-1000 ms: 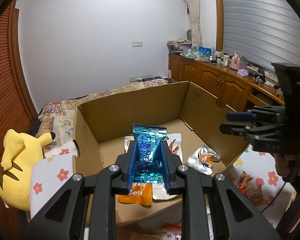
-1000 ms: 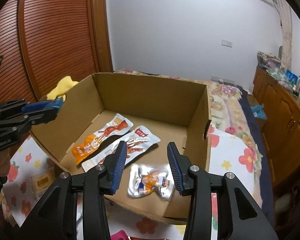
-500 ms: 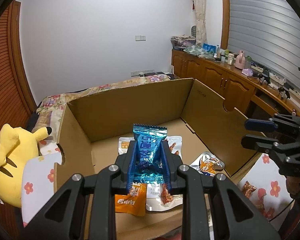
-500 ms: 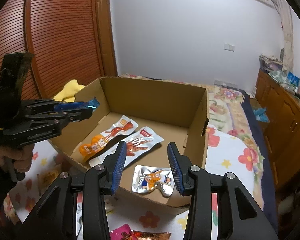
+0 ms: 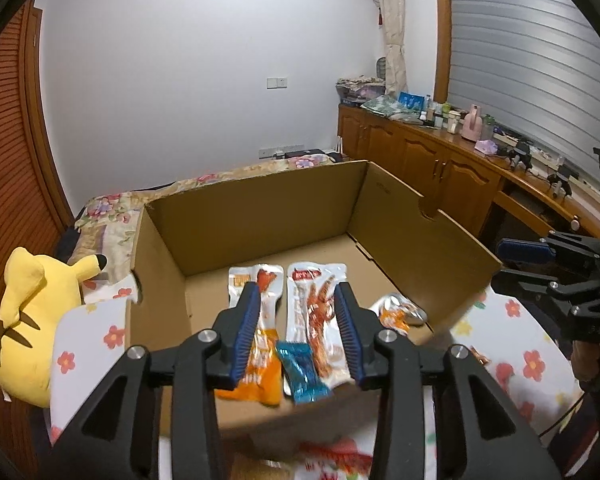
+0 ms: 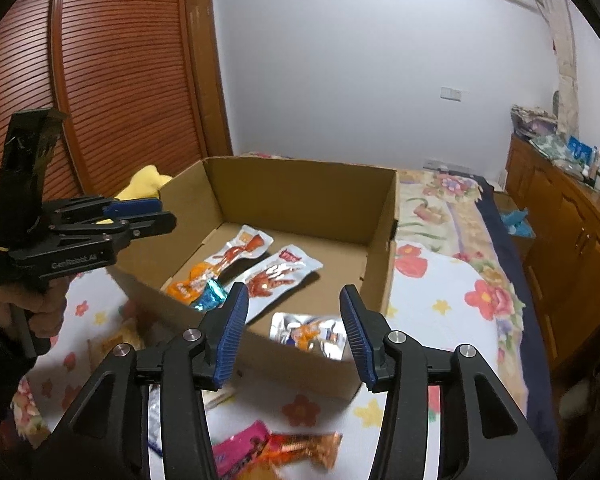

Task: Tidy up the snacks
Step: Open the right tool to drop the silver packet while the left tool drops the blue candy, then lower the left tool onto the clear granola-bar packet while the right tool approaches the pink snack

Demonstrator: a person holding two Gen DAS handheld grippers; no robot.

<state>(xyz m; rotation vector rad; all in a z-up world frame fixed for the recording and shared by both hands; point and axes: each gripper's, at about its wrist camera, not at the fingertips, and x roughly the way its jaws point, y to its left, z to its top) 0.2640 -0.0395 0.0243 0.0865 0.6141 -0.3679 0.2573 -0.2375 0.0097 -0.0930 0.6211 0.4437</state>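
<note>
We are dropping snacks into the open brown cardboard box (image 5: 260, 216) on the flowered bedspread. Four packets are lying inside: two long clear pouches (image 5: 314, 312), one crumpled silver pack (image 6: 308, 334), and the small blue foil wrapper (image 5: 302, 372), light, slippery, best pinched at an end seam. Both our left gripper (image 5: 296, 332) and right gripper (image 6: 292, 336) are opening, nothing between their blue pads.

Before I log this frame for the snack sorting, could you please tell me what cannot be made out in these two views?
- Blue packet: blurred in both views; whether it has landed in the cardboard box is unclear.
- Orange packet: lower part partly covered by a left gripper finger, left wrist view.
- Pink and orange wrappers: blurred, cut off behind the right gripper frame, right wrist view.
- Packet print: too small.
</note>
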